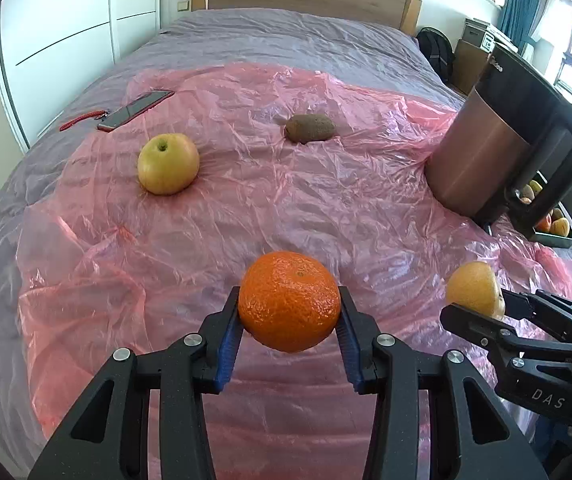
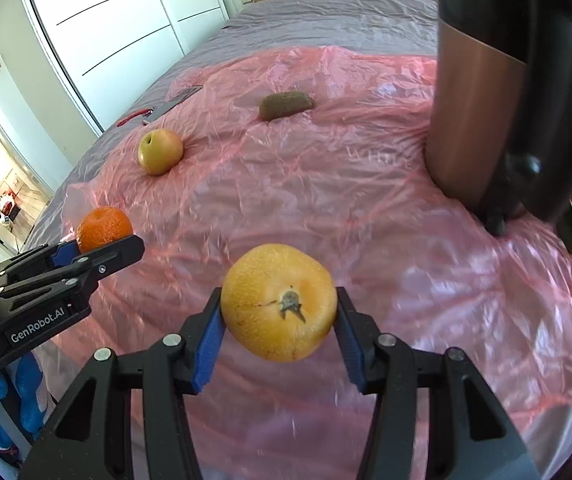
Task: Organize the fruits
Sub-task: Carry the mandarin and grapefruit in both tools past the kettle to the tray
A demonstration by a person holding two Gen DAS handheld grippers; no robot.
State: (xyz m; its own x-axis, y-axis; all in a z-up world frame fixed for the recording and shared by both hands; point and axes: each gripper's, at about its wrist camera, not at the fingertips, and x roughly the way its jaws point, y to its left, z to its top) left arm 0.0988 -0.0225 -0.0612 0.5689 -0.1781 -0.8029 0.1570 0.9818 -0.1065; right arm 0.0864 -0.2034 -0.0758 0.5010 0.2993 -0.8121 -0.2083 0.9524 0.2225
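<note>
1. We see crinkled pink plastic sheet [image 1: 246,208] covering the bed, with bare sheet between us and the copper-and-black appliance [image 1: 498,140].
2. A smooth yellow-green apple [image 1: 168,168] and fuzzy kiwi [image 1: 311,128] lie well left of the appliance.
3. Our left gripper [image 1: 289,312] clamps the dimpled orange [image 1: 289,306]; our right gripper [image 2: 279,308] clamps the yellow pear [image 2: 279,302], both held above the sheet near the appliance.
</note>
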